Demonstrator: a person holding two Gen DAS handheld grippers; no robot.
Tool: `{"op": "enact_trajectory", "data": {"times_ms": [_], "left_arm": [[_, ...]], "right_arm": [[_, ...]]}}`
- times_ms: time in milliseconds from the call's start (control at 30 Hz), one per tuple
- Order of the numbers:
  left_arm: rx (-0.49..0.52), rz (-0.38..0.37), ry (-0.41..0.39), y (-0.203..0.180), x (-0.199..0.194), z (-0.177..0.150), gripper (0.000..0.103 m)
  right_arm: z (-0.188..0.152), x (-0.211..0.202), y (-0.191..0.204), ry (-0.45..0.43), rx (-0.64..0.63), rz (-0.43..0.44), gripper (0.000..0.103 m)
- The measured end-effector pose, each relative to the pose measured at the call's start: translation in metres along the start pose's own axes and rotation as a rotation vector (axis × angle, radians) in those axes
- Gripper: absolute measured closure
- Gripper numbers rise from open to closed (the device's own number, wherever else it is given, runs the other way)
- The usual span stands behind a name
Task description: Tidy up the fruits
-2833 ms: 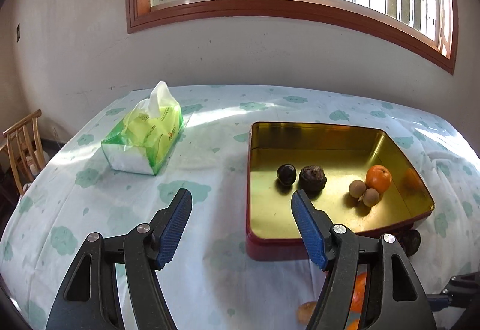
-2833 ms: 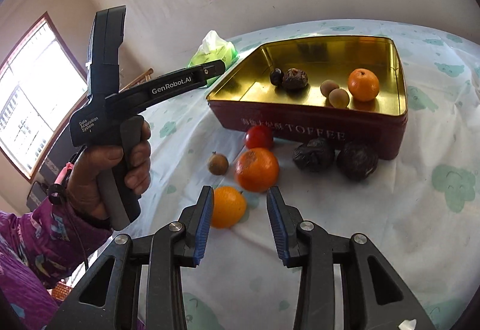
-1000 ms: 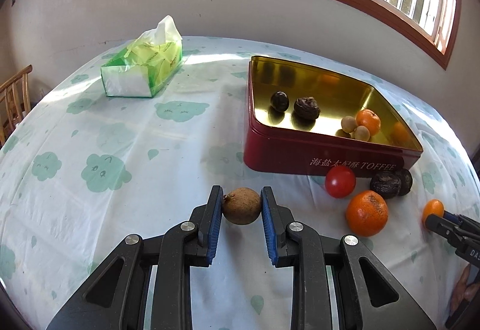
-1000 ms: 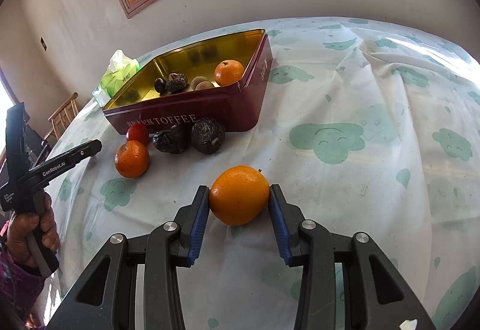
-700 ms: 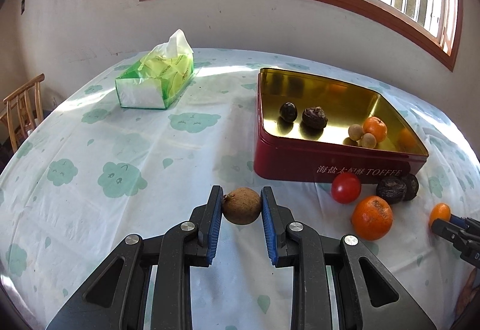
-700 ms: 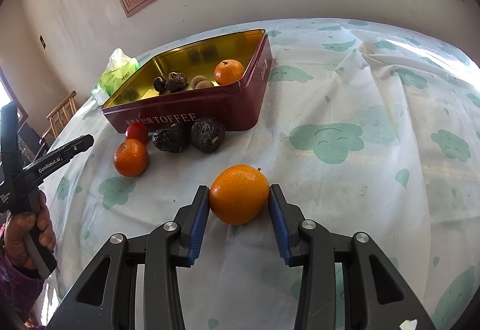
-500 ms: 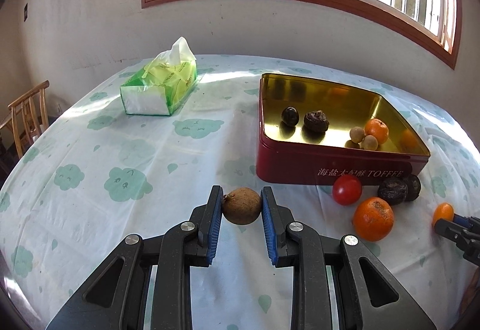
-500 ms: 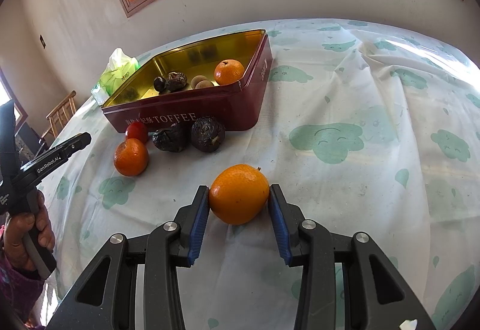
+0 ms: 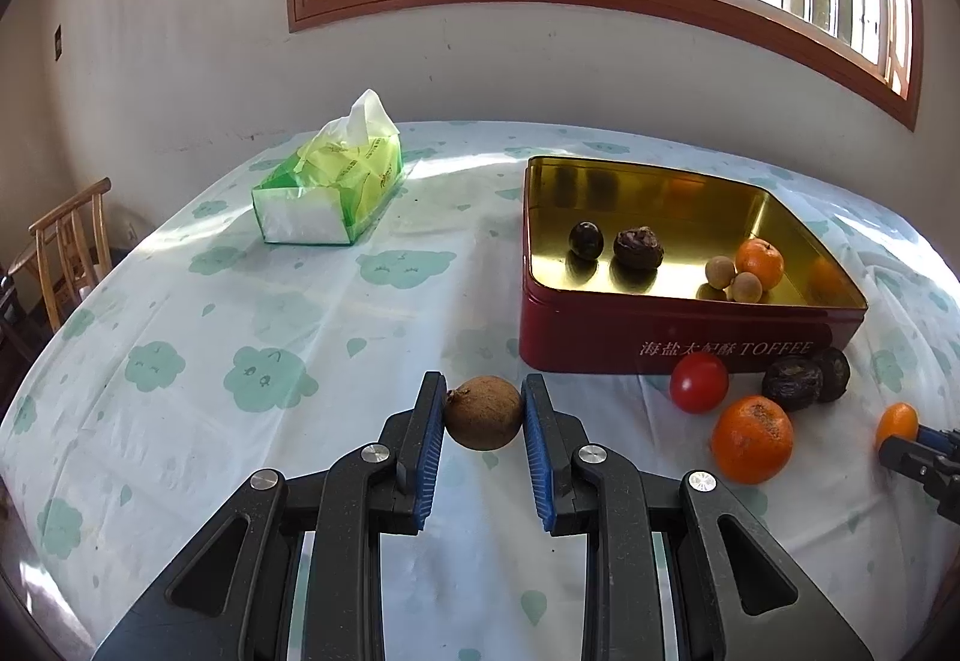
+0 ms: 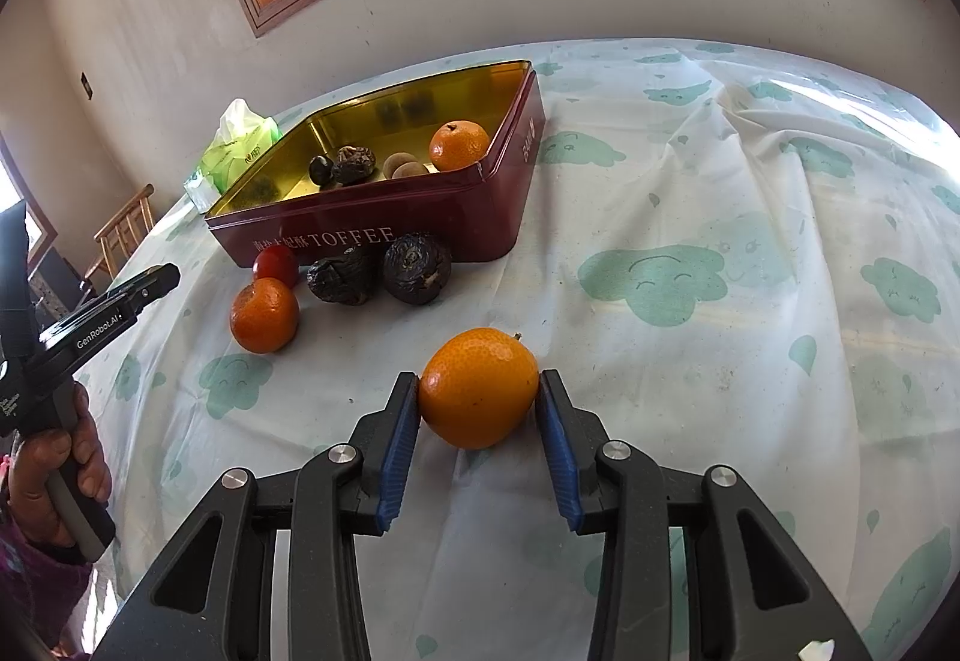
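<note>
Left gripper (image 9: 483, 415): jaws clamped on brown fruit (image 9: 483, 412), held above the tabletop (image 9: 180, 313), near side of tin (image 9: 690, 343).
Right gripper (image 10: 478, 400): jaws clamped on orange (image 10: 478, 386), in front of the tin.
Tin: open, some fruit already inside; tomato (image 9: 699, 382) and others lie outside.
Step (judged): carry both to tin.
Method: clear the rim, lower to a bare patch, then release; round fruit rolls.

Black hand-held gripper (image 9: 483, 421), blue ribbed pads (image 9: 427, 466), silver screws, purple patterned sleeve (image 10: 36, 595)
</note>
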State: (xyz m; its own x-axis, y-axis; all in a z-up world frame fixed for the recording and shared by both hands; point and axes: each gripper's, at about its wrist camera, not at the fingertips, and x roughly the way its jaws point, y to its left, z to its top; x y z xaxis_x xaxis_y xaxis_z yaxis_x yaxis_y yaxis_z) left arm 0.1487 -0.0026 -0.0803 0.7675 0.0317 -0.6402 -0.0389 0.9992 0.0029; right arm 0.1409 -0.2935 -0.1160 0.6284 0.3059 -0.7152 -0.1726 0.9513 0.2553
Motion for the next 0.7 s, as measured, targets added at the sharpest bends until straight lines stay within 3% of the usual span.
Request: {"op": "enact_trajectory", "data": {"times_ms": [700], "left_arm": [[0.001, 0.009, -0.006, 0.0010, -0.0036, 0.0013, 0.076]], "right_arm": [[-0.0009, -0.0047, 0.0053, 0.001, 0.012, 0.036, 0.067]]}}
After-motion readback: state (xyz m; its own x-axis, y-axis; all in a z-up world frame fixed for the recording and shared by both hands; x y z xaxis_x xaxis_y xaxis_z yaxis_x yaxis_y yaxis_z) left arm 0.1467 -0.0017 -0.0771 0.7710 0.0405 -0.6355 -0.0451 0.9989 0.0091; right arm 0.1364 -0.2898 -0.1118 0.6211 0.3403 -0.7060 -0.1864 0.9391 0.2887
